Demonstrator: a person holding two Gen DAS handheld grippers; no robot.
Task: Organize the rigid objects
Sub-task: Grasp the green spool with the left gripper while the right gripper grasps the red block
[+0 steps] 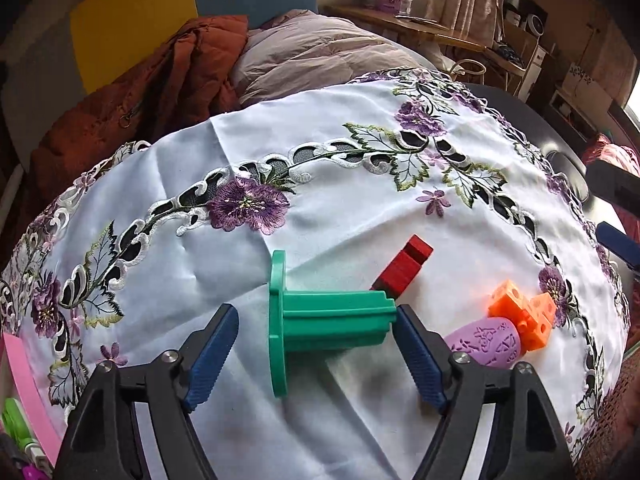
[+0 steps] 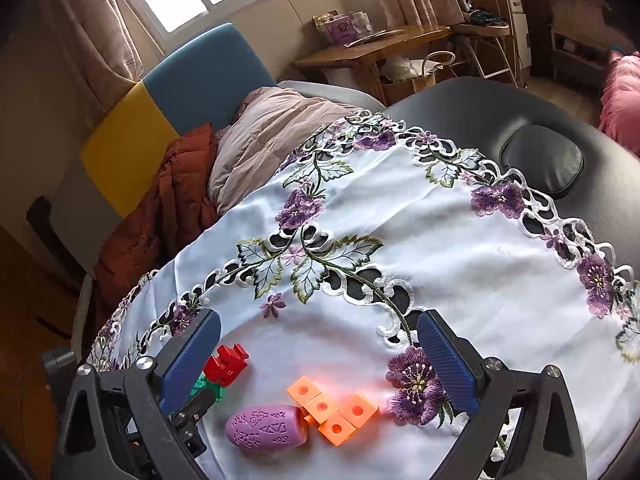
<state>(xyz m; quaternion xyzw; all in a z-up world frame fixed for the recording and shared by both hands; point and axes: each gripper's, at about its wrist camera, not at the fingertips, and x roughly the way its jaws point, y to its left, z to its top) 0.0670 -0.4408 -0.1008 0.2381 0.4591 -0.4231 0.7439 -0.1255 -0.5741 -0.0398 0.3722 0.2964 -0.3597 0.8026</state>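
Currently my left gripper (image 1: 318,354) stands open around the green spool (image 1: 320,320), ungripped; red block (image 1: 404,268), orange cubes (image 1: 524,316), purple pod (image 1: 486,342) already grouped; right gripper (image 2: 318,364) open, empty

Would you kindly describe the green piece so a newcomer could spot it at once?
Look at the white embroidered tablecloth. Between the open left gripper fingers lies the green piece, on its side. Unlike the red block behind it, it has a wide flat flange at one end.

Home bedroom, quilt (image 2: 256,136), curtains (image 2: 88,28), embroidered tablecloth (image 2: 460,248)
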